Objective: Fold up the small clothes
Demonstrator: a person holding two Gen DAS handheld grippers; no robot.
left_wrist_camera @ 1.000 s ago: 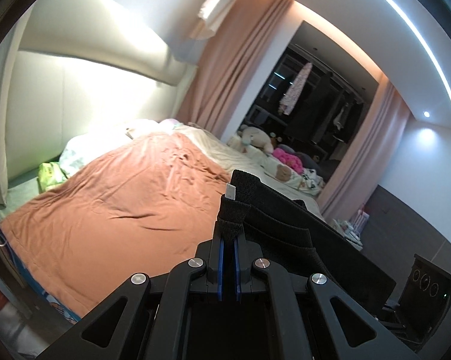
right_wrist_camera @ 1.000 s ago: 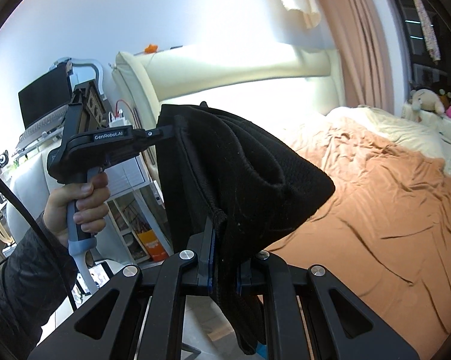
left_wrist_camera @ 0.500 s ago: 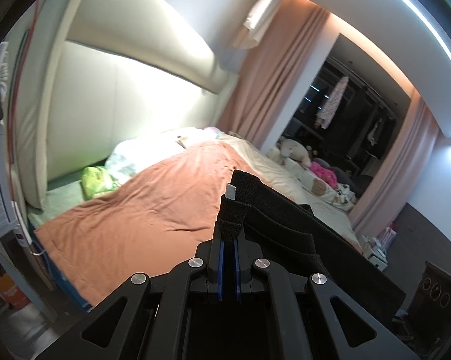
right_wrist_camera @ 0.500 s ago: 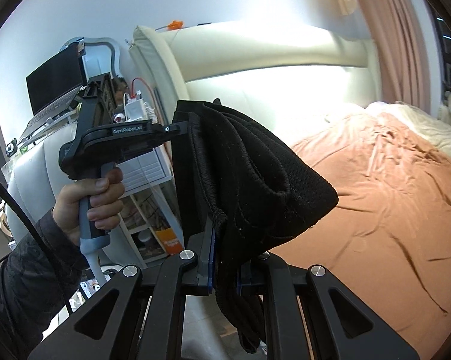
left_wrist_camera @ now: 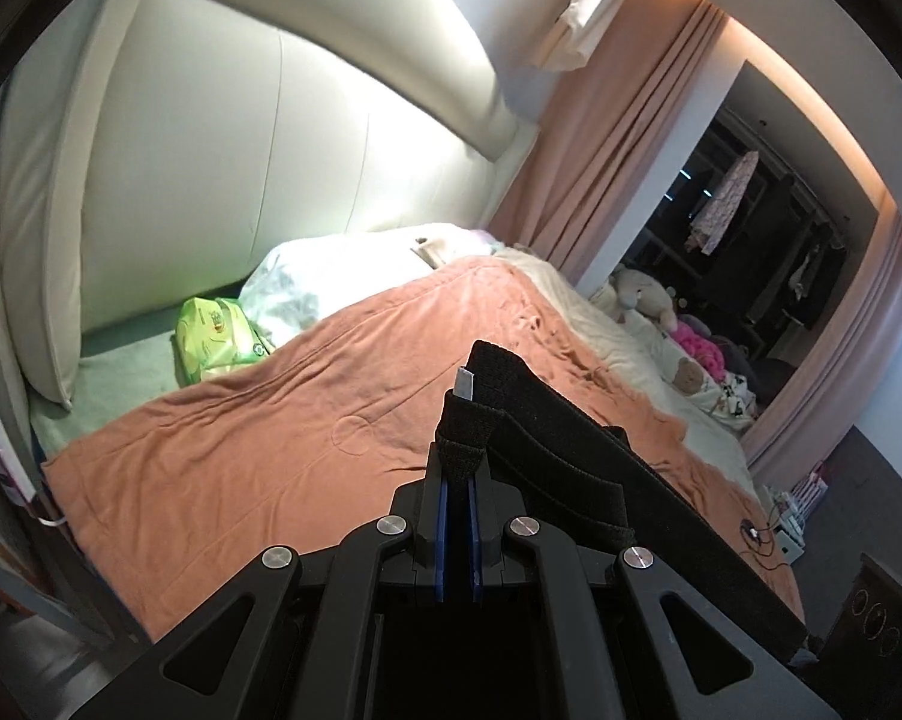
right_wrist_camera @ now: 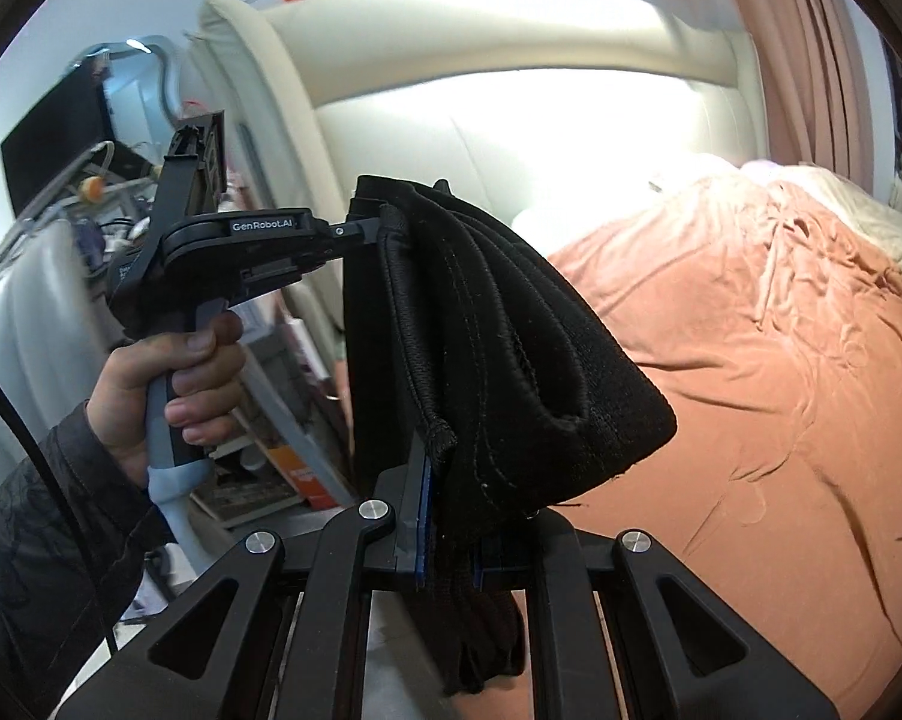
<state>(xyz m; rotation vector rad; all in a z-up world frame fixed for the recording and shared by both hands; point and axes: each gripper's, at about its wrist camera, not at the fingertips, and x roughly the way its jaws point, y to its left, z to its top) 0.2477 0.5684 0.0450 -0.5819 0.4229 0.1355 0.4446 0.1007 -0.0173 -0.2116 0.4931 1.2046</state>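
Left hand [right_wrist_camera: 169,378] on handle; left gripper [right_wrist_camera: 370,228] clamped on waistband corner of black garment [right_wrist_camera: 511,360]; garment aloft, stretched between both claws, above orange blanket [right_wrist_camera: 781,360]; right gripper [right_wrist_camera: 448,540] pinched shut on opposite corner. Advice: keep band taut and level; lower flat onto blanket before folding; avoid green packet [left_wrist_camera: 217,336].

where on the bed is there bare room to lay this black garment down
The orange blanket is bare from its near edge up to the green packet and white pillow. Crowded: the far side, with stuffed toys and clothes on the cream cover.
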